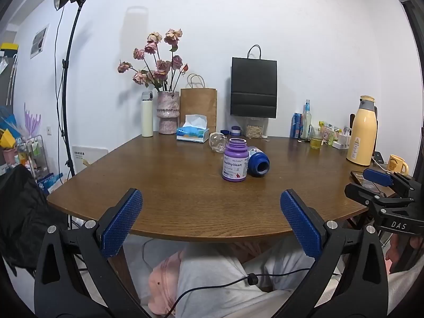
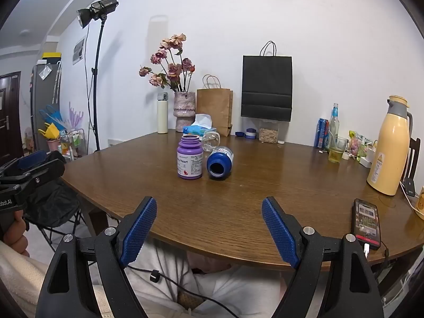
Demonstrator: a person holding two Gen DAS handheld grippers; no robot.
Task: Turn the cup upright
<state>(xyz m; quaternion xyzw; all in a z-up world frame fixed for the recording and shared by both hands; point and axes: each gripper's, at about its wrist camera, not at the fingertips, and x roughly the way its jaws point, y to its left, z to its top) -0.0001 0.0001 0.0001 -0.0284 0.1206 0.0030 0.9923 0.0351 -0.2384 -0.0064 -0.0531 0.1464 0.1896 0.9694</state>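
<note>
A clear glass cup [image 1: 217, 142] [image 2: 211, 141] lies on its side near the middle of the wooden table [image 1: 185, 201] [image 2: 238, 225], behind an upright purple bottle [image 1: 235, 159] [image 2: 189, 157]. Beside it a blue bottle [image 1: 257, 161] [image 2: 220, 162] also lies on its side, mouth toward me. My left gripper [image 1: 211, 194] hangs open over the table's near edge, nothing between its fingers. My right gripper [image 2: 209, 201] is likewise open and empty at the near edge. Both are well short of the cup.
Along the back wall stand a vase of dried roses [image 1: 167, 111], a white flask [image 1: 147, 114], a tissue box [image 1: 193, 132], and brown and black paper bags. At the right: a yellow thermos [image 2: 389, 148], a glass of yellow drink [image 2: 336, 149], a phone [image 2: 367, 220]. A light stand rises at the left.
</note>
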